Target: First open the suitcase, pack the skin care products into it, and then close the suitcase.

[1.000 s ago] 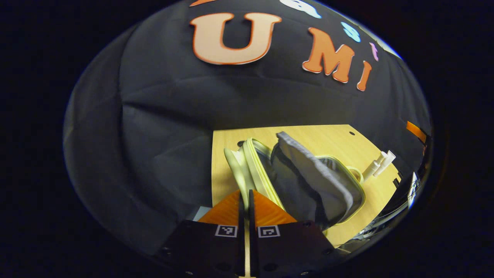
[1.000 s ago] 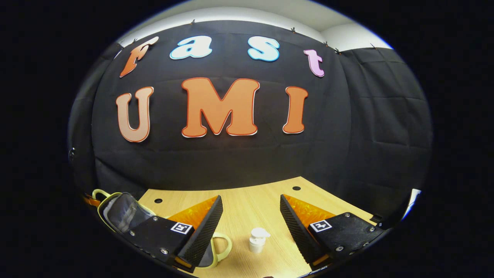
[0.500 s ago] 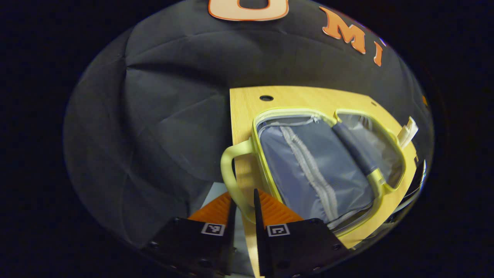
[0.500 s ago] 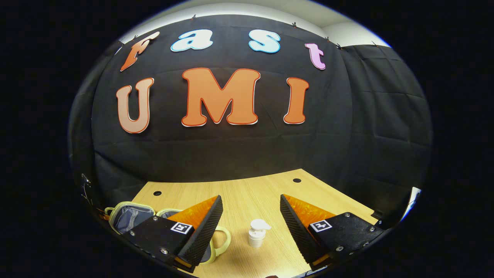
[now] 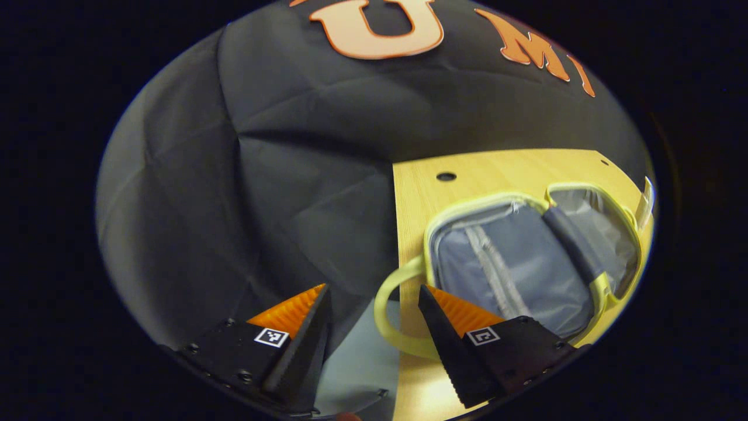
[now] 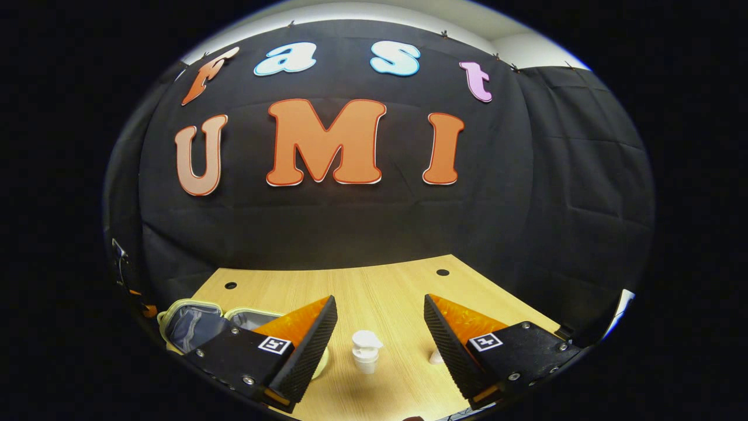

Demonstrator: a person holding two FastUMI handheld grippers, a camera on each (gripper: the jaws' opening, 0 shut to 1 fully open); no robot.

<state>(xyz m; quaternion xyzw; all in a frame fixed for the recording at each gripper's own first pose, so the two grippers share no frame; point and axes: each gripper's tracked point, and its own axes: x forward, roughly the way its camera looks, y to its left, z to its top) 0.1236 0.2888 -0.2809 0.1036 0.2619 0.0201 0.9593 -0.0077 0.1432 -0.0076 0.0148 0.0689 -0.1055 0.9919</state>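
Left gripper view: suitcase lies opened flat on the counter, both grey-lined halves up, its pale handle hanging out past the counter edge. Left tongs released, spread wide, one finger to each side of that handle but gripping nothing.

Right gripper view: right tongs also spread wide and empty, hovering low over the counter. A white pump bottle stands upright between the two fingers, untouched. A second small white item sits just beside the right-hand finger (mostly hidden; cannot tell what it is). Open case off to the left of these tongs.

Judged stage: case open, packing not begun.

Risks from here:
- Bottle is narrow with a wide pump head; closing on the head rather than the body could tip it or let it twist out.
- Right-hand finger descending could knock the hidden item aside.
- Left tongs moving off could snag the overhanging handle and drag the case toward the edge.
- Carry to the case passes over its raised rim; too low, and the bottle clips it.
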